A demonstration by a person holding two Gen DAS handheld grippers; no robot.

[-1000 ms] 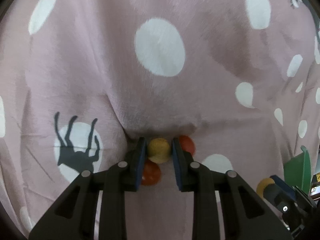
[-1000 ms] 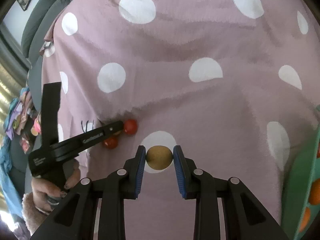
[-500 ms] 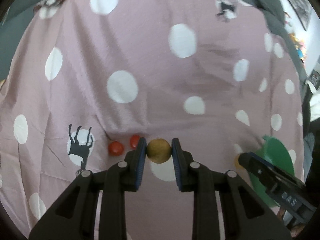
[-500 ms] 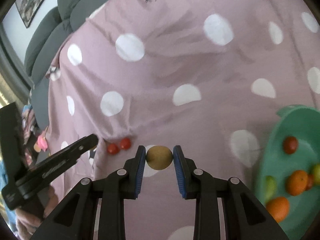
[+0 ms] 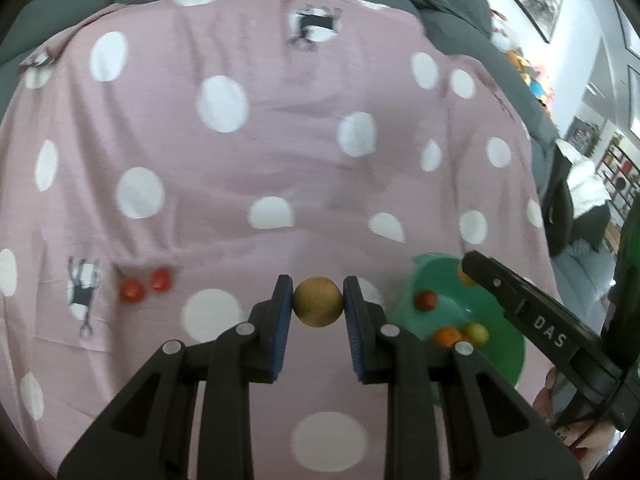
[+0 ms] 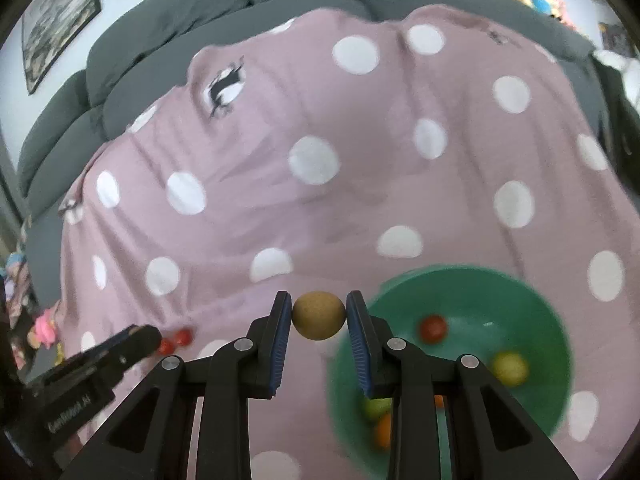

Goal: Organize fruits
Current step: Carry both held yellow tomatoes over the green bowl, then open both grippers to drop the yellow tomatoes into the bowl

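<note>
Both tools up off pink spotted cover (image 5: 280, 128) since earlier frame, green bowl (image 6: 532, 300) now in view. Left tool (image 5: 318, 307) and right tool (image 6: 319, 315) each clamp tan fruit (image 5: 318, 307) by narrow pads. Risk: round fruit squirts out mid-carry, rolls across cover; two red fruits (image 5: 146, 285) remain.

Dusty-pink cotton blanket (image 6: 360, 208) with white polka dots and a few black-and-white animal prints. Round mint-green plastic bowl (image 6: 532, 292): inside it, red, yellow, orange and lime fruits. Left of the bowl, two small red tomatoes (image 5: 146, 285). Tan-brown round fruit (image 6: 318, 315) between blue-padded black claw fingers (image 6: 280, 344). Dark grey cushions (image 6: 200, 28) behind.
</note>
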